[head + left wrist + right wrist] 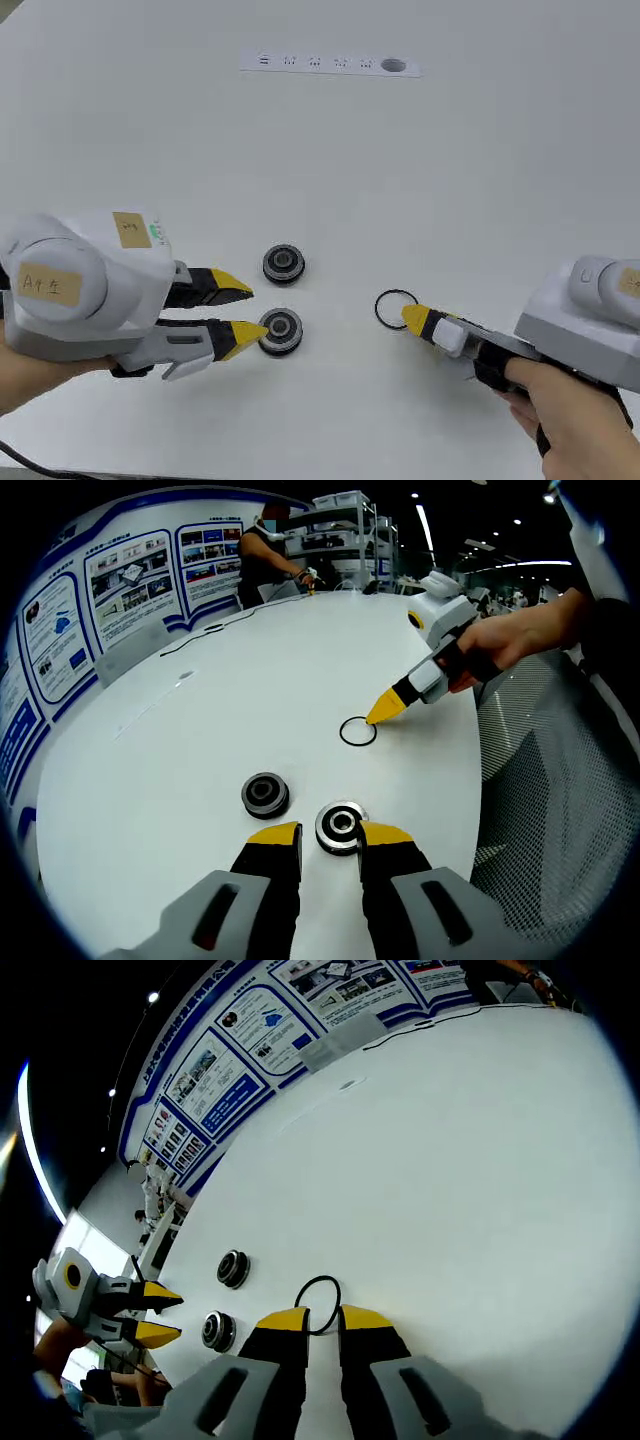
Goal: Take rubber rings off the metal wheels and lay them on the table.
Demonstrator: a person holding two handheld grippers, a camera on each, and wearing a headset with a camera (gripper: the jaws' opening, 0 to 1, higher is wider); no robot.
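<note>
Lying flat on the white table [450, 180], toward its near edge and right of the middle, is one loose rubber ring [397, 308]: a thin black hoop with bare tabletop showing through it. Left of it lie two metal wheels [284, 264], one behind the other, each flat on its side with a dark outer band around a silvery hub. The nearer wheel [280, 331] lies closest to the near edge.

The left gripper [252, 312] has its yellow-tipped jaws apart; the nearer wheel sits just ahead of the gap, touching one tip. The right gripper [318, 1322] has its jaws almost together, and the ring's near arc runs through the slim gap between them. I cannot tell whether they pinch it.

One pale strip [330, 64] with small marks lies toward the far edge.
</note>
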